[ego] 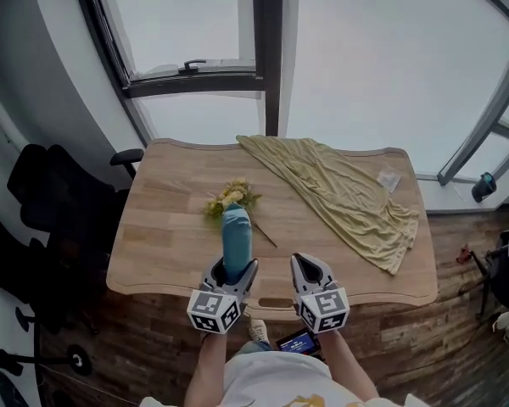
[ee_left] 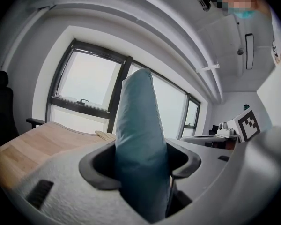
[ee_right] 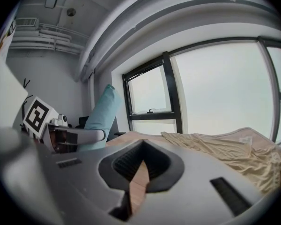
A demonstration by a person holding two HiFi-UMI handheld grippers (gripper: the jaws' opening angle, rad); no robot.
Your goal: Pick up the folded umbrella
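The folded umbrella in its smooth teal fabric sleeve (ego: 236, 236) sits in the left gripper (ego: 235, 270), above the near edge of the table. In the left gripper view the teal roll (ee_left: 140, 144) fills the gap between the jaws of the left gripper (ee_left: 140, 165). The jaws stand wide and their dark pads press on it from both sides. Its free end slants up and away from the gripper, against the window, clear of the tabletop. The right gripper view shows the same roll (ee_right: 100, 118) from the side, rising at a tilt out of the left gripper.

The right gripper (ego: 310, 265) hovers just beside it, over the same near edge. In its own view the jaws of the right gripper (ee_right: 139, 170) are drawn almost together, with only a thin slit that shows bare wood and nothing between them.

Below both lies the light wooden table with rounded corners (ego: 170, 227). A small bunch of yellow-green dried flowers (ego: 229, 197) rests on it just past the umbrella's tip. A crumpled pale yellow cloth (ego: 348, 197) stretches from the far middle edge to the near right part, and a small white scrap (ego: 389, 180) lies at its far right edge. A black office chair (ego: 59, 202) stands to the left of the table.
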